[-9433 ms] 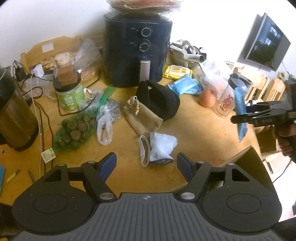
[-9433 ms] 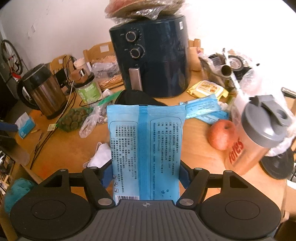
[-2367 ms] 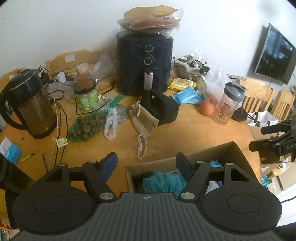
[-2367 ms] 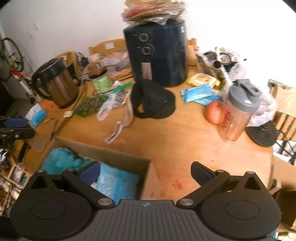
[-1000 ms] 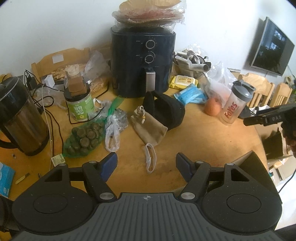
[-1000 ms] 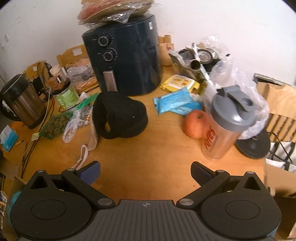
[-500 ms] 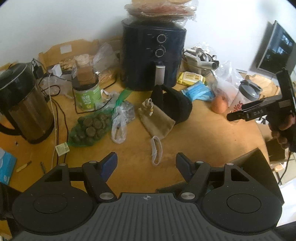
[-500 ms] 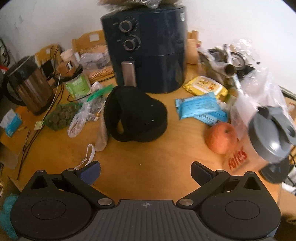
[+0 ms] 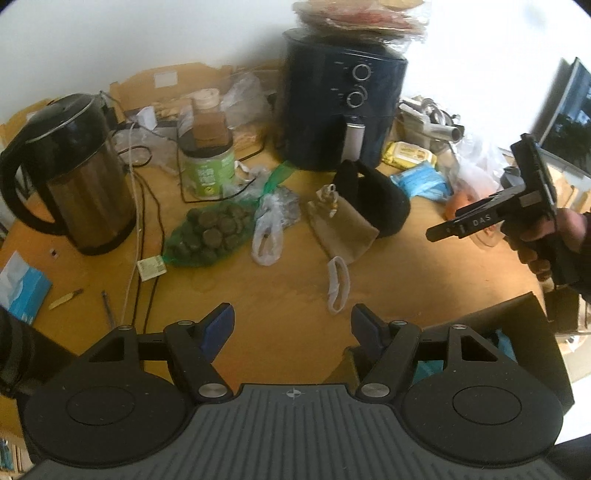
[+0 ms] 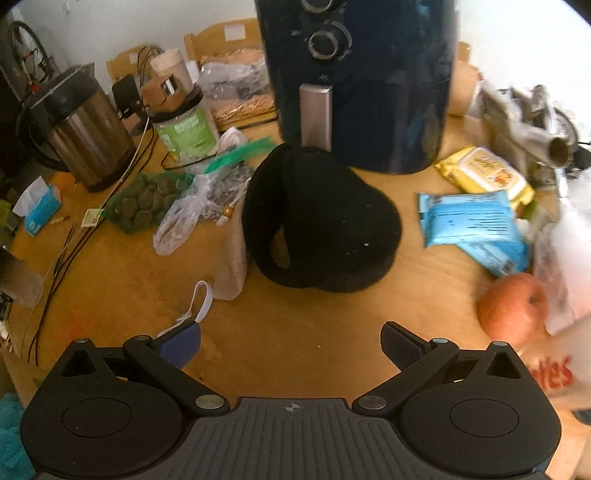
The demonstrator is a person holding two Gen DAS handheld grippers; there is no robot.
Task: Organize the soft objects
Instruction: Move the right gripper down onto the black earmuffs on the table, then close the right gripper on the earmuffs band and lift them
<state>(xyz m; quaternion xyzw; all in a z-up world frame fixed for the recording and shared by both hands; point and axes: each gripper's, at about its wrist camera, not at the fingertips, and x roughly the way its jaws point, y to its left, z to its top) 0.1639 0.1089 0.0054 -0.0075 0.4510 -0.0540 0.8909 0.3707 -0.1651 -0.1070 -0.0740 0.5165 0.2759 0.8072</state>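
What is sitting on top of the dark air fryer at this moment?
In the left wrist view, a stack of flat round breads in clear plastic wrap rests on the air fryer. How many there are cannot be told; the right wrist view crops the fryer's top.

Bare tabletop across lower centre of right wrist view, passable. Black earmuffs block mid-frame, air fryer behind. Apple crowds right edge; white strap and beige pouch at left.
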